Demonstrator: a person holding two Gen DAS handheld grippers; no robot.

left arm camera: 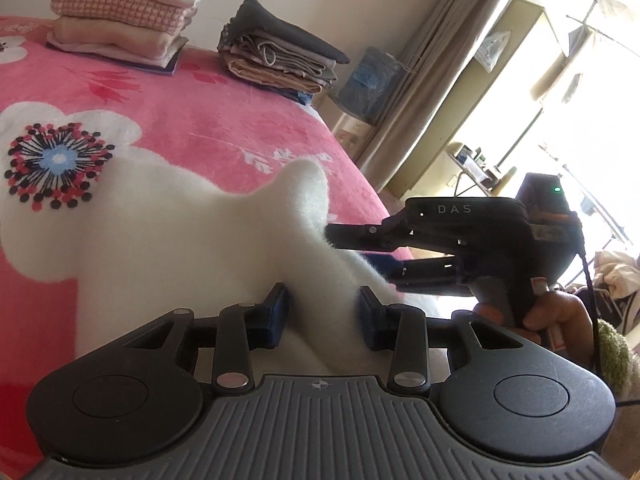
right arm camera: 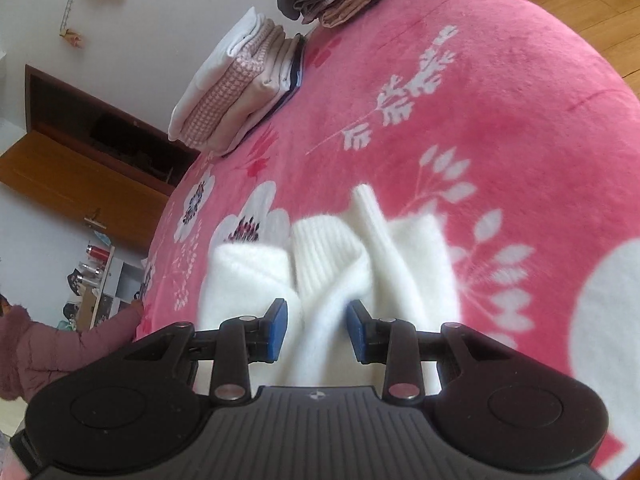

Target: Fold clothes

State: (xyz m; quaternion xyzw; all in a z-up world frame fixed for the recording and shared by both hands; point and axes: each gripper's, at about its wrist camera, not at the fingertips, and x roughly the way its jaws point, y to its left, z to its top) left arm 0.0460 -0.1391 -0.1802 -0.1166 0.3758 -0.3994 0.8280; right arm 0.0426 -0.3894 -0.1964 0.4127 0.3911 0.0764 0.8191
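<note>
Fingers [left arm camera: 280, 312] of both grippers pinch white sweater [left arm camera: 160, 232], hiding its edge.

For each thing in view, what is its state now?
white fuzzy garment: bunched, gripped at two places.
left gripper: shut on the garment.
right gripper: shut on the garment.
light pile of clothes: folded, stacked.
dark pile of clothes: folded, stacked.
pink blanket: spread flat.

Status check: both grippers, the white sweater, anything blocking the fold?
Left gripper and right gripper both shut on white sweater. Sweater bunched on pink blanket. Two folded stacks far off, nothing blocking.
</note>
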